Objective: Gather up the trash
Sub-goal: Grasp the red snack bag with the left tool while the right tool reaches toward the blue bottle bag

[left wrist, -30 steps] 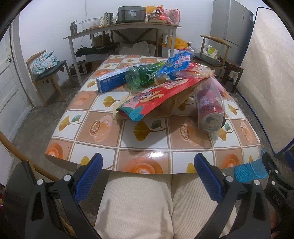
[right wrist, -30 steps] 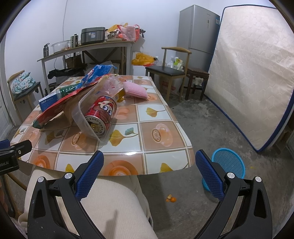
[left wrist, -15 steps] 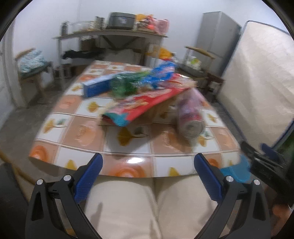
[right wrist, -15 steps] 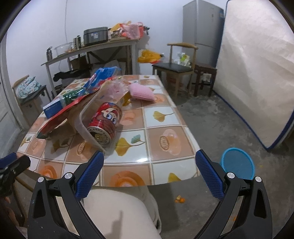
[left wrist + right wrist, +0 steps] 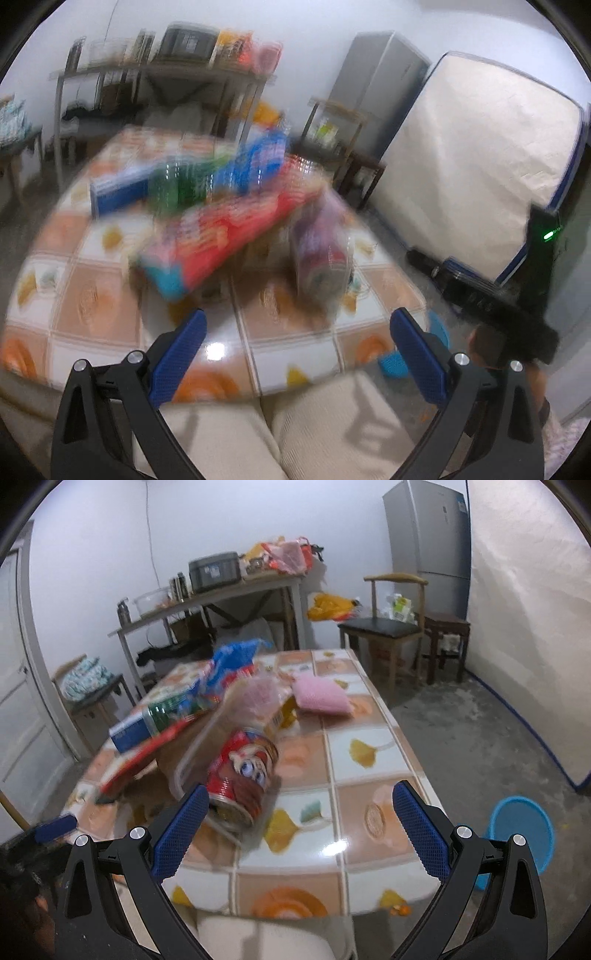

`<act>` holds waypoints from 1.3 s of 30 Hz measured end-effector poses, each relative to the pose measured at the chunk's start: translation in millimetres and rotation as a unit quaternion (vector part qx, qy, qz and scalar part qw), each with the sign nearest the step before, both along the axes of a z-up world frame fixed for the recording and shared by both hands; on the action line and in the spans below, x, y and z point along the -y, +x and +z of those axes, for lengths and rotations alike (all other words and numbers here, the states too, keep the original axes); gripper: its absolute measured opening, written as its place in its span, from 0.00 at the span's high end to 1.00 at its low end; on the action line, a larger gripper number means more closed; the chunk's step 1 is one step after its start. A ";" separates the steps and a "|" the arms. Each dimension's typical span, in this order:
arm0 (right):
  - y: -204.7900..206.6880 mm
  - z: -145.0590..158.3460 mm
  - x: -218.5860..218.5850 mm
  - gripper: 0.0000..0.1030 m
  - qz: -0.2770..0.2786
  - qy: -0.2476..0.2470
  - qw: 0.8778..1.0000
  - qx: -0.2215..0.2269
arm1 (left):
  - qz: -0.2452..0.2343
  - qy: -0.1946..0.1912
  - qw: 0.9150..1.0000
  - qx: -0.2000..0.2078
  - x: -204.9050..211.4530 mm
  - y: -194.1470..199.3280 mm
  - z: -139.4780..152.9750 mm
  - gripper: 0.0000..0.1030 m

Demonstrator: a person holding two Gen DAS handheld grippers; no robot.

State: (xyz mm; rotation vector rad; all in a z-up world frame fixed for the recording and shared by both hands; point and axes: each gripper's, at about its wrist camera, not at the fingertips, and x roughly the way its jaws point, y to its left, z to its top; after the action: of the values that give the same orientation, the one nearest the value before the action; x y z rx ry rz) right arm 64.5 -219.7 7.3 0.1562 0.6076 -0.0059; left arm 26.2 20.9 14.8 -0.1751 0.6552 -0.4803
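Both tools are hanging low over the near edge of the tiled bench (image 5: pixel 373 746), above the person's cream-trousered knees (image 5: pixel 332 424). The left hand-held gripper (image 5: pixel 295 354) is showing its blue pads spread wide apart with nothing between them, and its view is badly smeared. The right hand-held gripper (image 5: pixel 297 827) is likewise gaping wide and carrying nothing.

The trash is sitting in a heap on the left half of the bench, seen from the right wrist. A red can (image 5: pixel 242 775) is lying on its side inside a clear plastic container (image 5: pixel 201 749), its end facing the camera, just beyond the right gripper's left pad (image 5: pixel 181 834). Beside it a red snack packet (image 5: pixel 140 757) is sloping down toward the bench edge, with a green bottle (image 5: pixel 166 710) and a blue box (image 5: pixel 129 733) behind it and a blue wrapper (image 5: pixel 232 661) topping the pile. A pink pad (image 5: pixel 321 698) is resting further back, apart from the heap.

On the floor to the right, a blue basket (image 5: pixel 517 830) is standing near the bench corner.
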 end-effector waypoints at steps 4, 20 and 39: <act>16.3 1.9 1.1 0.07 0.013 0.020 1.000 0.003 | 0.017 0.102 0.991 0.082 0.9 17.7 17.8 0.05; 35.8 -5.4 13.5 0.07 0.021 0.055 0.998 -0.006 | -0.076 0.486 0.853 0.174 67.4 57.0 -55.7 0.43; 24.7 6.4 9.2 0.07 0.029 0.050 0.998 0.007 | -0.045 0.512 0.825 0.233 59.5 20.2 -26.2 1.00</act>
State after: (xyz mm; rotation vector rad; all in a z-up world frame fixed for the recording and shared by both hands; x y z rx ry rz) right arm 89.2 -228.9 13.7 0.2349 0.5989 0.0817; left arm 46.4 -38.6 -11.4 0.9794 0.3620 -0.1893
